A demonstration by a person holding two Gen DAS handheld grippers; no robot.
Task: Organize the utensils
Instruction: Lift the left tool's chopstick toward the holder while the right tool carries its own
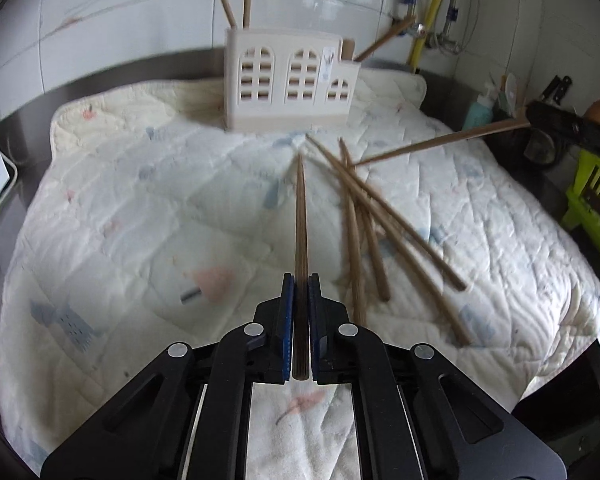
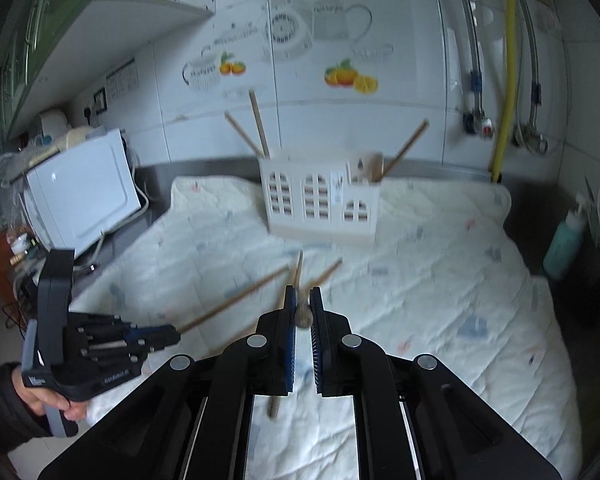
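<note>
A cream utensil holder [image 1: 290,80] shaped like a house stands at the back of a white quilted mat [image 1: 140,220]; it also shows in the right wrist view [image 2: 320,204]. Three chopsticks stick out of its top. My left gripper [image 1: 301,280] is shut on a brown chopstick [image 1: 300,208] that points toward the holder. Several loose chopsticks [image 1: 380,224] lie on the mat to its right. My right gripper [image 2: 302,294] is shut on another chopstick [image 2: 303,314], seen end-on; this one [image 1: 440,140] shows at the right of the left wrist view. The left gripper shows at the left [image 2: 168,336].
A white microwave [image 2: 84,200] stands at the left. A teal bottle [image 2: 564,244] and a green basket [image 1: 596,200] are at the right. A tiled wall with pipes [image 2: 508,60] is behind the holder.
</note>
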